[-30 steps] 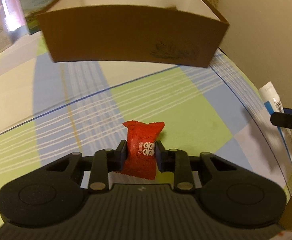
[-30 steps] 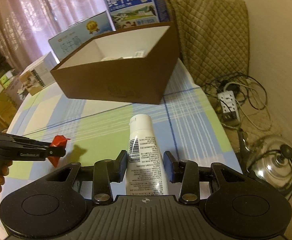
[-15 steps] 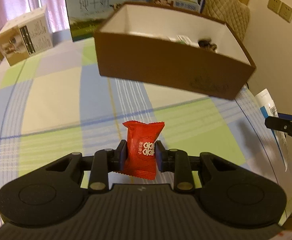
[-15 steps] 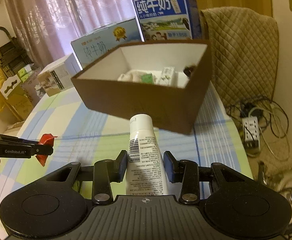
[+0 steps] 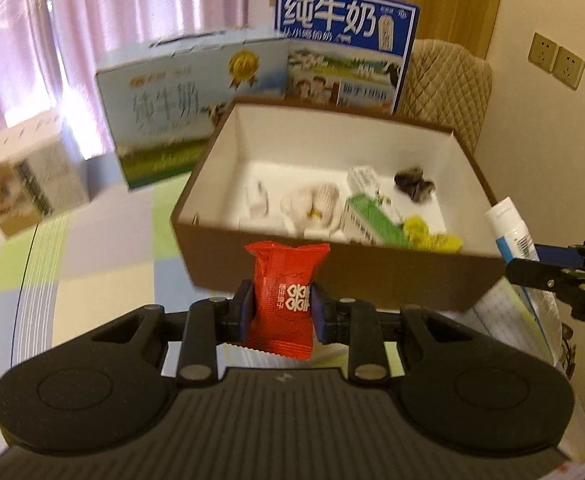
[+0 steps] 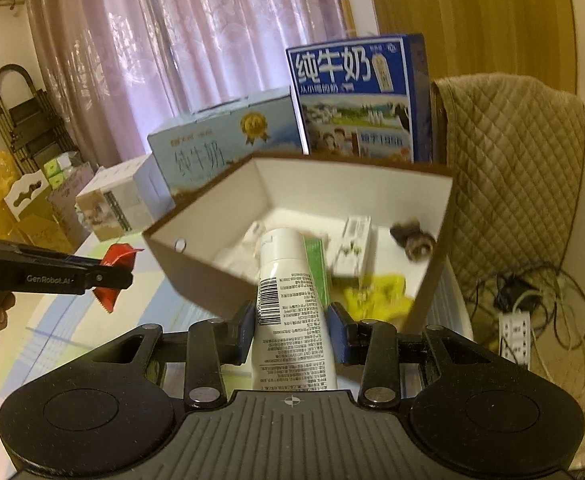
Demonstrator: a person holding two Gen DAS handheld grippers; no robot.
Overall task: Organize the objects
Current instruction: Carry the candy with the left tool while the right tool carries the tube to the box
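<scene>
Left claw (image 5: pixel 280 312) grips the red candy packet (image 5: pixel 286 296); right claw (image 6: pixel 292 326) grips the white tube (image 6: pixel 292 304) (long axis pointing ahead); the brown box (image 5: pixel 332 264) lies just ahead of both.

The tall blue milk carton (image 6: pixel 358 96) carries large white characters "纯牛奶" across its top, with a smaller line beneath too blurred to read. The pale blue box (image 6: pixel 228 148) beside it shows the same "纯牛奶" in faint grey under a gold medal emblem. The left gripper (image 6: pixel 110 278) bears "GenRobot.AI" in white on its black arm. The white tube (image 6: pixel 290 312) has a barcode and dense small print, unreadable. The red candy wrapper (image 5: pixel 286 300) shows a white double-happiness sign "囍".
</scene>
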